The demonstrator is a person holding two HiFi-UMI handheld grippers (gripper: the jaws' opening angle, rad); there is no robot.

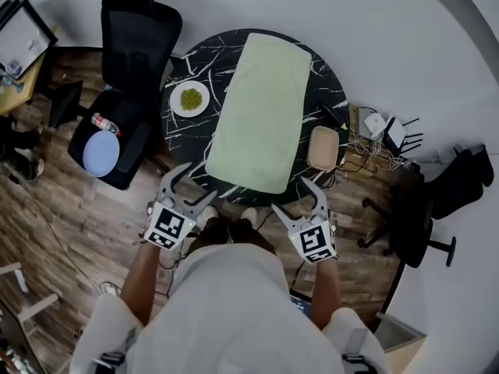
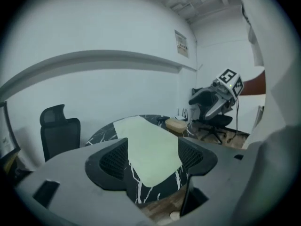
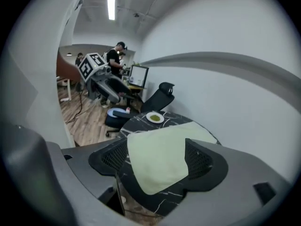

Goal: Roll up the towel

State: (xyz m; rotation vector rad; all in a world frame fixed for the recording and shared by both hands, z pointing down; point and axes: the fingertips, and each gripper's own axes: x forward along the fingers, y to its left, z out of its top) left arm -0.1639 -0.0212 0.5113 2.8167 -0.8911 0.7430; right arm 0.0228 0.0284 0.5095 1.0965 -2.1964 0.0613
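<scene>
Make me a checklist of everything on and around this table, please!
Surface: round black marble table, partly bare.
Job's things: pale green towel, lying flat, not yet rolled.
Clutter: white plate holding something green, left of the towel; tan tray, right of it.
Grippers: left gripper and right gripper both open, empty, short of the table's near edge.
Cables: tangle of cables on the wood floor, right of the table.
Surroundings: black office chair with a blue disc on its seat.
</scene>
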